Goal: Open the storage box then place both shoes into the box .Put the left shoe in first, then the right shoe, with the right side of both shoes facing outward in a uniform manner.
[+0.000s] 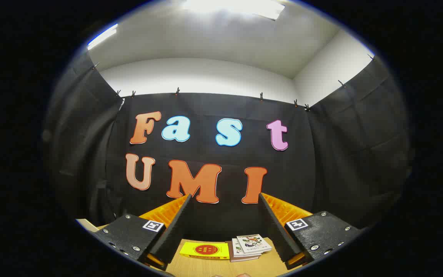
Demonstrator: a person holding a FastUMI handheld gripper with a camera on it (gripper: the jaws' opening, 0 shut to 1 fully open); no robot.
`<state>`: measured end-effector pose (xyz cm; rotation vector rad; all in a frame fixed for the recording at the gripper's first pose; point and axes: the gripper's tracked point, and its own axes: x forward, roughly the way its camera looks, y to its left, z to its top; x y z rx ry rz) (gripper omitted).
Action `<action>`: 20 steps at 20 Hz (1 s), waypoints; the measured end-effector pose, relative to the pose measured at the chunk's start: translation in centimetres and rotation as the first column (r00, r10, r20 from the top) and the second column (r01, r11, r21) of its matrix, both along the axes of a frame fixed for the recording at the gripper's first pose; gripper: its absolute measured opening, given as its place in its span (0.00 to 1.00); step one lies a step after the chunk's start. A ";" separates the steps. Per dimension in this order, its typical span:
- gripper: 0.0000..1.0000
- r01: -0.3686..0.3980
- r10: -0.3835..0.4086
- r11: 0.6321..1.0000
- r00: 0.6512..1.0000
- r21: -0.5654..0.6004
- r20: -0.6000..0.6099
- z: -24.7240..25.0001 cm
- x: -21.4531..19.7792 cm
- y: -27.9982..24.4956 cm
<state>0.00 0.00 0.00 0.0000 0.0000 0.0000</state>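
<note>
The tongs (223, 227) stand wide open and hold nothing above the counter (206, 267), where a yellow book (205, 250) lies, and no shoe or box is seen, so their feel cannot be judged.

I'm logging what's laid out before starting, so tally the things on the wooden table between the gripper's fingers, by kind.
Yellow book: 1
Stack of illustrated booklets: 1 stack; I cannot tell how many it holds
Total: 2 items, both lying on the wooden table, seen through the gap of the open gripper.
</note>
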 end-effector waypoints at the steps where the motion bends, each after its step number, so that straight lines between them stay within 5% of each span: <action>1: 0.99 0.001 -0.001 1.000 1.000 0.006 0.000 0.0 0.1 0.0; 15: 0.99 -0.040 0.041 0.999 0.999 0.037 -0.028 -0.9 0.6 1.8; 20: 0.99 -0.105 0.140 0.976 0.974 0.192 -0.177 -4.7 0.0 4.4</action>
